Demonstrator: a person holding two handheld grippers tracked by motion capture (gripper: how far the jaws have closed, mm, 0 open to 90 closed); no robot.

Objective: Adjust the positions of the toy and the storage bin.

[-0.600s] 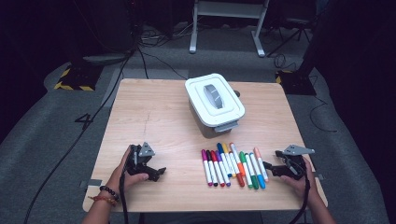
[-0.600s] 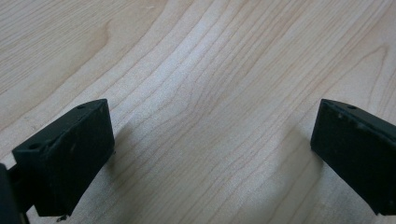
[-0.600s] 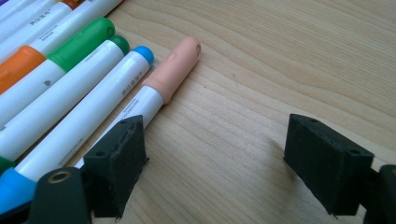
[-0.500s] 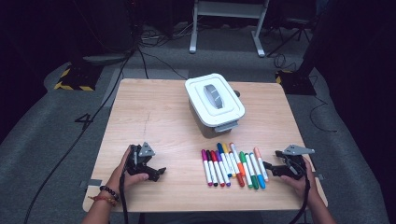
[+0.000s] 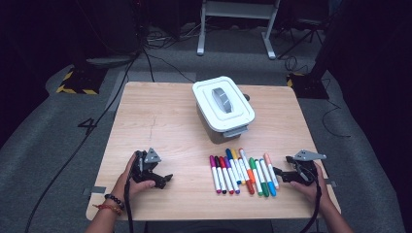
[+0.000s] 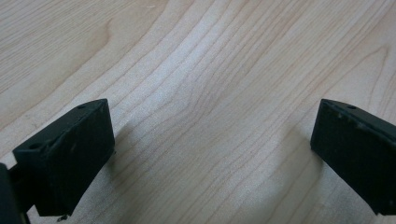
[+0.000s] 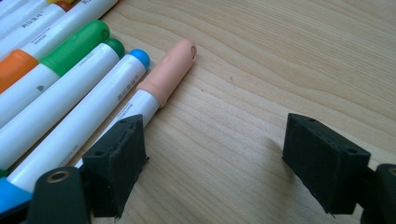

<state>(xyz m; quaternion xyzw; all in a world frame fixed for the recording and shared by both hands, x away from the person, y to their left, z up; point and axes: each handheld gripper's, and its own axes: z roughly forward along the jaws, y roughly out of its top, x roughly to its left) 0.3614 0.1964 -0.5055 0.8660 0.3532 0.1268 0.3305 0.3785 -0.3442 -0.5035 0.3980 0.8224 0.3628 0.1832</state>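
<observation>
Several coloured markers (image 5: 243, 172) lie side by side on the wooden table (image 5: 160, 121), in front of a white lidded bin (image 5: 223, 109). My right gripper (image 5: 280, 174) rests on the table just right of the row, jaws pointing toward it. In the right gripper view it (image 7: 215, 158) is open with bare wood between the jaws; the peach-capped marker (image 7: 166, 74) lies just beyond its left jaw, beside a blue-capped one (image 7: 93, 116). My left gripper (image 5: 164, 179) sits at the table's front left. In the left gripper view it (image 6: 212, 140) is open over bare wood.
The bin has a grey handle (image 5: 222, 99) on its lid and stands at mid-table toward the back. Cables (image 5: 145, 58) and a metal stand (image 5: 238, 24) are on the floor beyond the table. Bare wood lies between the left gripper and the markers.
</observation>
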